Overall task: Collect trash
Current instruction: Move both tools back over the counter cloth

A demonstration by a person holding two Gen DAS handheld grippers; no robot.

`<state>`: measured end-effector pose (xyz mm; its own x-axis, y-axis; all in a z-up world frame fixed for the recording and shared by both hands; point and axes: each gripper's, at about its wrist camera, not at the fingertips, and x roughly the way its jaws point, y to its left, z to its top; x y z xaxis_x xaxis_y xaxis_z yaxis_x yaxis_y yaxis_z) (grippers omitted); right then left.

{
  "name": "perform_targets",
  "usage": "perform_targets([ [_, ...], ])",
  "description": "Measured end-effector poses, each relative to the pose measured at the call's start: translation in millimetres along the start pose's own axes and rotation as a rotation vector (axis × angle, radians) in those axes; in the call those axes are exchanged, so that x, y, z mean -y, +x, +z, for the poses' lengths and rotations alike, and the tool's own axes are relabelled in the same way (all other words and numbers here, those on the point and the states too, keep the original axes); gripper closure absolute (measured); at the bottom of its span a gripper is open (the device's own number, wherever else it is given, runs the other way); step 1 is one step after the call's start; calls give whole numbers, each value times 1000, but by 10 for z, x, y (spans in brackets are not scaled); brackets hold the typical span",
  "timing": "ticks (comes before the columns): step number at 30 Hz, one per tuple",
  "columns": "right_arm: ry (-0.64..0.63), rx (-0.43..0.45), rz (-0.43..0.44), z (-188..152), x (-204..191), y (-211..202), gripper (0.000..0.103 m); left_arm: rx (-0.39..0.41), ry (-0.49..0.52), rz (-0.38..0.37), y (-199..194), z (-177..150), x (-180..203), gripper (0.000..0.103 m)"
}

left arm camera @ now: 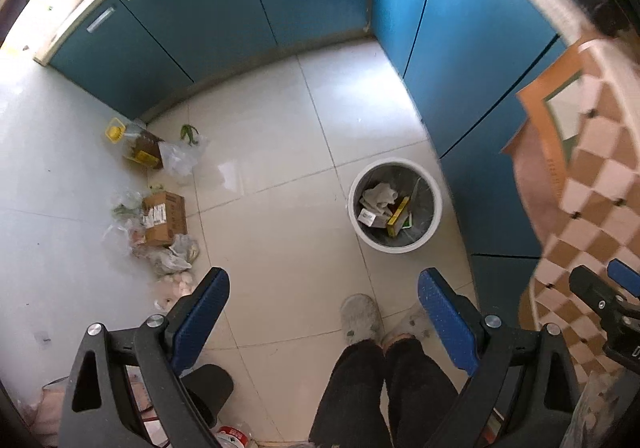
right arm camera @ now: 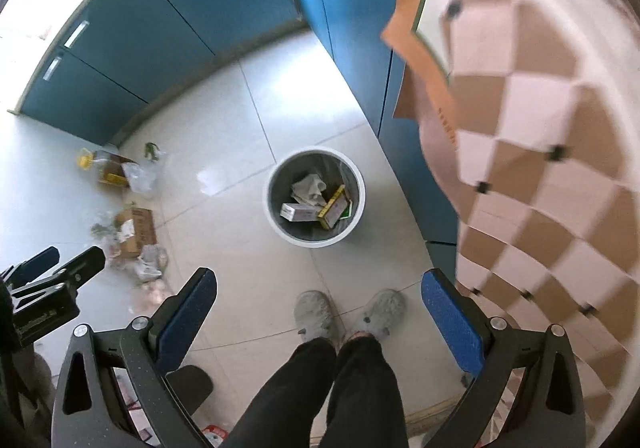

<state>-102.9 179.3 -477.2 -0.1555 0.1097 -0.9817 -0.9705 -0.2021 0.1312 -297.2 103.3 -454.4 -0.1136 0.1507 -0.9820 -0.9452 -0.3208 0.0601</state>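
Kitchen floor: bin (right arm camera: 314, 198) holds boxes and tissue; both claws (left arm camera: 324, 312) (right arm camera: 320, 312) gape wide, empty.

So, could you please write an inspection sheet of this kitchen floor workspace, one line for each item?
Surface: pale tiled floor, a shiny patch near the middle.
Job's things: round trash bin holding crumpled paper and small boxes; yellow-capped bottle, cardboard box and plastic bags loose by the wall.
Clutter: a green scrap near the cabinet base.
Grippers: left gripper open, empty; right gripper open, empty.
Cables: nothing seen.
Surroundings: blue cabinets, checked cloth on the right, the person's grey slippers.
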Motion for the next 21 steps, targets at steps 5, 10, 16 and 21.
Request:
perform_targets([
  [5, -2, 55, 18, -152, -30, -827, 0, 47, 7, -33, -552, -105, 50, 7],
  [10, -2, 93, 22, -314, -48, -1415, 0, 88, 38, -64, -976, -211, 92, 7],
  [16, 63, 145, 81, -523, 52, -1860, 0, 168, 106, -1, -1423, -221, 276, 7],
  [21, 216, 191, 151, -644, 487, -2093, 0, 278, 178, 28, -1768, -84, 718, 7],
])
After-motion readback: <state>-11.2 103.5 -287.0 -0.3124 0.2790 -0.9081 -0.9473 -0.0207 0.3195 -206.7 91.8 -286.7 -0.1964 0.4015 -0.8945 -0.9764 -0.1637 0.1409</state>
